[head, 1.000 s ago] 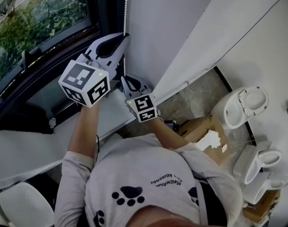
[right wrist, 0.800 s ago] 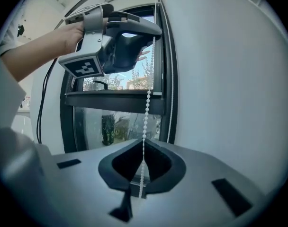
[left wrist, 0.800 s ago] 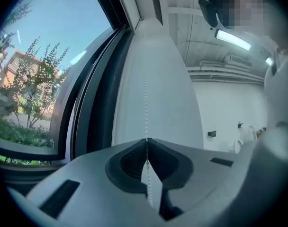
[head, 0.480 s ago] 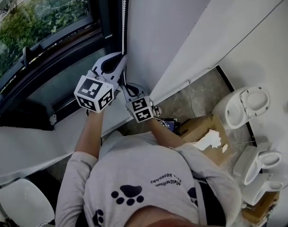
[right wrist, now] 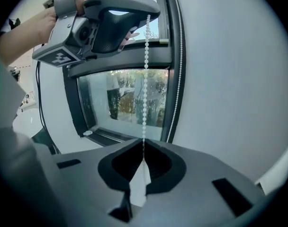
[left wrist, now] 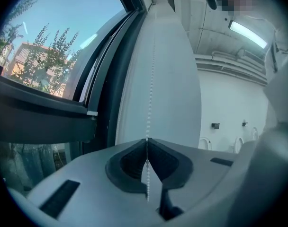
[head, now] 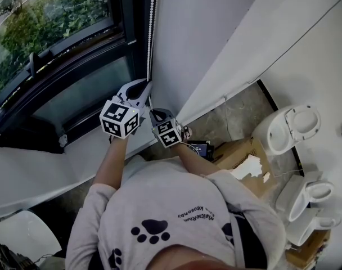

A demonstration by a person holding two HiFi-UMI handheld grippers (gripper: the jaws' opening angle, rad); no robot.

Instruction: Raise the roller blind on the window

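Pinching what, exactly, those 2 grippers? (Desk)

Both are on 1 strand of the bead chain (right wrist: 145,79). The left gripper (head: 147,84) has its jaws closed on the beads higher up. The right gripper (head: 153,112) is clamped on the same strand just below it. Each gripper's own view shows the chain running straight into the closed jaw tips. (Photographer)

And where does the chain sit? (Desk)

It hangs down the right edge of the dark window (head: 53,32) frame, against the white wall (head: 205,32), and runs out of frame above the left gripper. A 2nd strand (right wrist: 180,56) hangs free beside the frame, touched by neither gripper. The blind's fabric shows in no view, and the glass in sight is uncovered. (Photographer)

Which step is this? (Desk)

I'd judge it a downward haul on the chain, with both grippers low, near the white ledge (head: 41,170) under the window. How far the blind has risen I cannot tell. (Photographer)

What does the next move call for? (Desk)

Likely a fresh grip. 1 gripper opens and reaches higher on the same strand while the other holds it taut, then both pull down. Taking the free strand by mistake would, I'd guess, lower the blind instead. (Photographer)
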